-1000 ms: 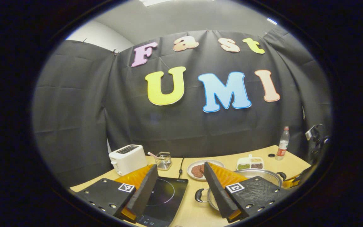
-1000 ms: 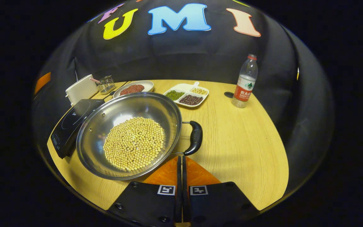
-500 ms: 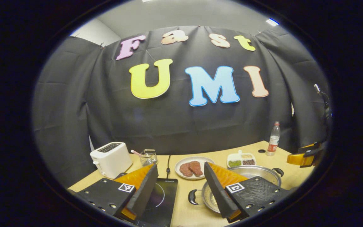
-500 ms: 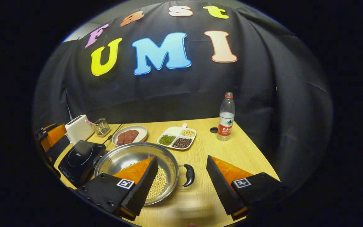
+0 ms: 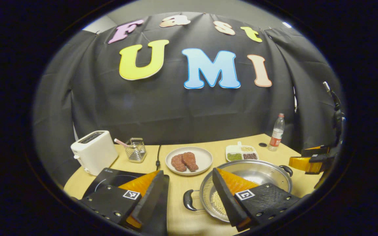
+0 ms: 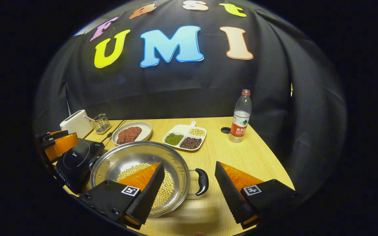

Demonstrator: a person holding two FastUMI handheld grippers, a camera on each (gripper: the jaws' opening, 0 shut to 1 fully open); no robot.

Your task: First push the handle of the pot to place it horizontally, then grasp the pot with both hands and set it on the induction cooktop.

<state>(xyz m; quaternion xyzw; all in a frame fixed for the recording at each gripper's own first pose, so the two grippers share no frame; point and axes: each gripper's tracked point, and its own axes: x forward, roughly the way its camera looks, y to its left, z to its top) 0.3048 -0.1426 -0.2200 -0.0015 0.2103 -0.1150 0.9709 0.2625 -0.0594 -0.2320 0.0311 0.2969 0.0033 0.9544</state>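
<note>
The steel pot (image 5: 261,171) holds soybeans (image 6: 171,187) and stands on the table just right of the black induction cooktop (image 5: 110,179). Its two black handles point left (image 5: 188,200) and right (image 6: 202,182). My left gripper (image 5: 188,173) is open, above and short of the left handle, with one finger over the pot's rim. My right gripper (image 6: 189,165) is open too, and the right handle lies beyond the gap between its fingers. In the right gripper view the pot (image 6: 126,156) touches the cooktop (image 6: 77,160), and the left gripper (image 6: 57,144) hovers over the cooktop.
Behind the pot are a plate of meat (image 5: 189,160), a divided tray of beans (image 5: 241,153) and a water bottle (image 5: 277,132). A white toaster (image 5: 94,151) and a wire basket (image 5: 135,149) stand back left. Bare table (image 6: 251,154) lies right of the pot.
My right gripper went from shut near the right handle to open, and drew back and up. The left gripper swung toward the pot's left handle, staying open.
</note>
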